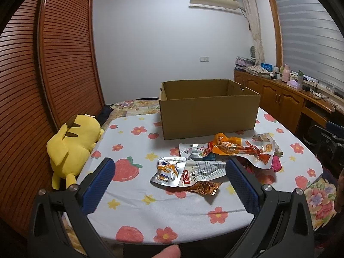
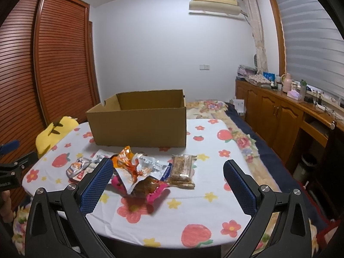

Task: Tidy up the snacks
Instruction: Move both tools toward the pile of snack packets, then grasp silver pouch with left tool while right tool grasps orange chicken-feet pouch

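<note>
none of the snacks point(image 2: 139, 172) appear packed yet: what shows of the cardboard box point(image 1: 206, 111) interior is bare, though its floor is hidden. the packets lie in a loose overlapping heap on the tabletop point(image 1: 137, 202), just in front of the box, with a brown bar packet point(image 2: 181, 171) at the heap's right side. so the whole sorting job looks left to do. both the left tool point(image 1: 169, 182) and right tool point(image 2: 167, 185) hover near the heap with fingers spread wide, holding nothing. open cloth lies to each side of the heap. the tabletop's near edge curves away below the tools, and a yellow plush toy point(image 1: 73, 144) sits off the left edge.
</note>
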Demonstrator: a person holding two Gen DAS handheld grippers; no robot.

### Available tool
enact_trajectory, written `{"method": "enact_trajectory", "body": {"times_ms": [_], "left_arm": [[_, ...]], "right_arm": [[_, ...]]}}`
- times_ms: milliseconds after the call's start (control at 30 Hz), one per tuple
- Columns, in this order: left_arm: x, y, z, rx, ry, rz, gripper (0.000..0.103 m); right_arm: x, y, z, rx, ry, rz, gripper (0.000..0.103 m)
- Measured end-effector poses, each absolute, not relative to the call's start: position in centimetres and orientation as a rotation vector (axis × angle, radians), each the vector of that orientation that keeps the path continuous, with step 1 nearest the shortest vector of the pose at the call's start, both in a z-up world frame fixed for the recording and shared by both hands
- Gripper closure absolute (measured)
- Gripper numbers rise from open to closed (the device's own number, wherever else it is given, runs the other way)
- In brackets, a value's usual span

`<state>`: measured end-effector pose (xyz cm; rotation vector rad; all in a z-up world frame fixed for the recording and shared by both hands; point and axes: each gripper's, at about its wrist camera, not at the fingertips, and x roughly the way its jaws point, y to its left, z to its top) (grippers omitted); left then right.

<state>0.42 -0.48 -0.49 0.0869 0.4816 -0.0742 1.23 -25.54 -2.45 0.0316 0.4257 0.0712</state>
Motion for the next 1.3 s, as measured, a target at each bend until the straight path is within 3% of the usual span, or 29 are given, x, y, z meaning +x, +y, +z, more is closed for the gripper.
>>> {"method": "enact_trajectory", "body": {"times_ms": [1000, 1300], "left_arm": [[11.0, 2.0, -5.4, 0.104, 0.740, -0.191, 0.000], [14.2, 2.9, -7.5, 0.078, 0.857, -0.261, 0.006]], "right_arm": [[10.2, -23.4, -5.5, -0.117, 0.613, 0.349, 0.000], [14.7, -20.2, -7.0, -0.185, 0.711, 0.451, 0.013]]}}
